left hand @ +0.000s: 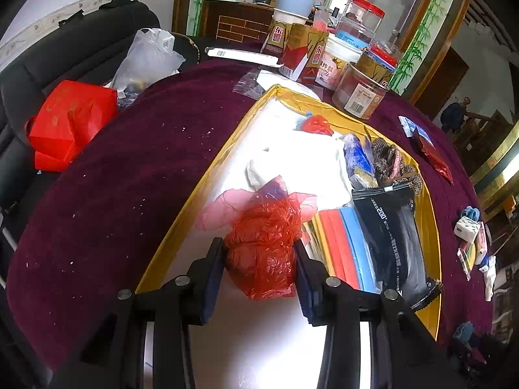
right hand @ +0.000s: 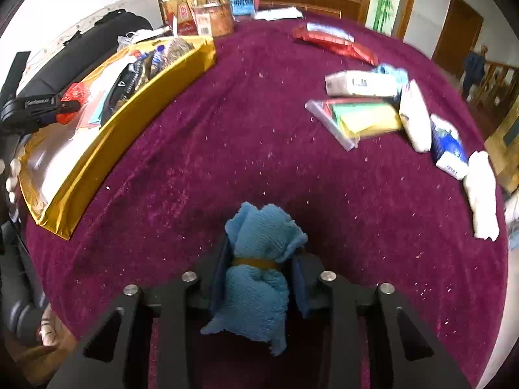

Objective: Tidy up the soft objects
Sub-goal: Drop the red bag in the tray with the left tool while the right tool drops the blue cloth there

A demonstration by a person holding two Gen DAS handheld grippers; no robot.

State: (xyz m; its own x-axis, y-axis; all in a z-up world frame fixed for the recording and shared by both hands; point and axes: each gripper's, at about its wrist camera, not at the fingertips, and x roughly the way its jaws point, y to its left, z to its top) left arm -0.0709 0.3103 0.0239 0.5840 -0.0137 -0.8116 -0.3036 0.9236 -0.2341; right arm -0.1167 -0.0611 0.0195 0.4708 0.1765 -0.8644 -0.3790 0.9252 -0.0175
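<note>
While "200" marks black pouch (left hand: 394,243), cartons (left hand: 303,55) lettered

At the far edge of your table, which has a dark red velvet cloth (right hand: 259,149), you see clear plastic jars with red lids (left hand: 365,16) and red and gold drink cartons (left hand: 303,53) standing close together. On your left, a black sofa (left hand: 74,45) carries a red paper bag (left hand: 69,123) and a clear plastic bag (left hand: 147,60).
</note>
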